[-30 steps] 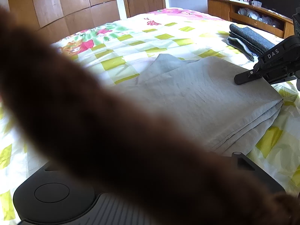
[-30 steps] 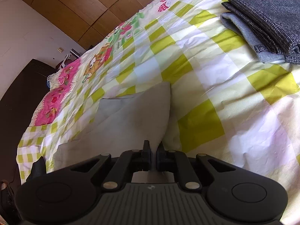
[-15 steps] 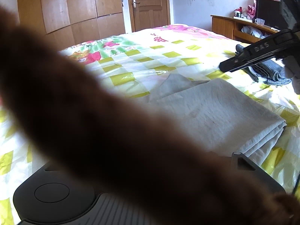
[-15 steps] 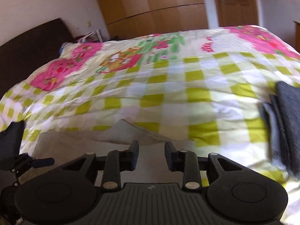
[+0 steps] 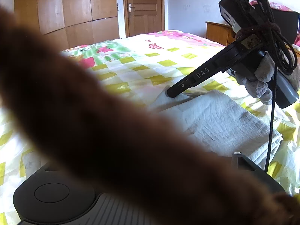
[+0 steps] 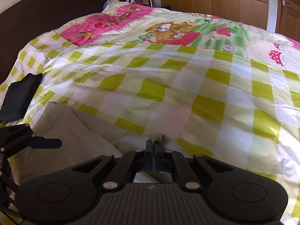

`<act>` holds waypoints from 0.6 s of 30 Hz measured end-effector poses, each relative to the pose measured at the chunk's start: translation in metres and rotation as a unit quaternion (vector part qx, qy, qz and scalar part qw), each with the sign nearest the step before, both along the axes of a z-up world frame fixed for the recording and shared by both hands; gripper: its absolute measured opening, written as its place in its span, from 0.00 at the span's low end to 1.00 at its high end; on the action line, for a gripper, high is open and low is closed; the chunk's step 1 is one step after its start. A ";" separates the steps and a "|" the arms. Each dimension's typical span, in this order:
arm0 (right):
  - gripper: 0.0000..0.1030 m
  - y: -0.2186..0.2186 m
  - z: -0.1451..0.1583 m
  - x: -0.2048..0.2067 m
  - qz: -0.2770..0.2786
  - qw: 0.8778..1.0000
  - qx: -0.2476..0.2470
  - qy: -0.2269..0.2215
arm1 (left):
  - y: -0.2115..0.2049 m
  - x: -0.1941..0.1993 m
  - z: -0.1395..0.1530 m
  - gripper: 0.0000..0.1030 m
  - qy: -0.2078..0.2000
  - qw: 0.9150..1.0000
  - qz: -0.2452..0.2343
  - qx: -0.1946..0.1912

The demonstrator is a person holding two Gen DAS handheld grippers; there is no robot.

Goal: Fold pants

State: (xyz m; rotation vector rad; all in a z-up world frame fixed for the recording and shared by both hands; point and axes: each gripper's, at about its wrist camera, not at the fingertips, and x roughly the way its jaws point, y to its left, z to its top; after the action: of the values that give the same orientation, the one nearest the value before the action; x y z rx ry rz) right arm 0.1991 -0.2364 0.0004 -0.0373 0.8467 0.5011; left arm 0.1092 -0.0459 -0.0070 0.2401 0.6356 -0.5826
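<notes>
A home bedroom. A wide bed (image 6: 168, 86) fills the room, covered with a child's quilt (image 6: 210, 105) in yellow-green checks with pink cartoon patches. A dark headboard (image 6: 46, 9) stands against the wall. Wooden wardrobes (image 5: 75, 13) line one side beside a panelled wooden door (image 5: 144, 7) with a lever handle. A low wooden cabinet (image 5: 217, 31) sits against the pale wall, and daylight falls across the bedding.
</notes>
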 end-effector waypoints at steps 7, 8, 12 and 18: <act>0.19 -0.008 0.009 0.007 -0.022 1.000 0.012 -0.018 | 0.002 0.008 -0.002 0.74 -0.002 1.000 0.009 -0.006; 0.18 -0.010 0.005 0.010 -0.033 0.999 0.012 -0.008 | 0.001 0.008 -0.003 0.74 -0.003 1.000 0.009 -0.005; 0.18 -0.022 0.004 0.021 -0.082 0.994 0.069 0.007 | -0.003 0.013 -0.009 0.74 -0.003 1.000 0.007 -0.002; 0.18 -0.026 -0.032 0.052 -0.159 0.983 0.080 0.047 | -0.008 0.012 -0.029 0.74 0.012 0.999 0.004 0.045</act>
State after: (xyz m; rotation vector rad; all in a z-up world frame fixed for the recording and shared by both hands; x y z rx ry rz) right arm 0.2515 -0.2622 -0.0318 0.2669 0.8837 0.2701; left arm 0.1215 -0.0537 -0.0356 0.3157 0.6872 -0.5495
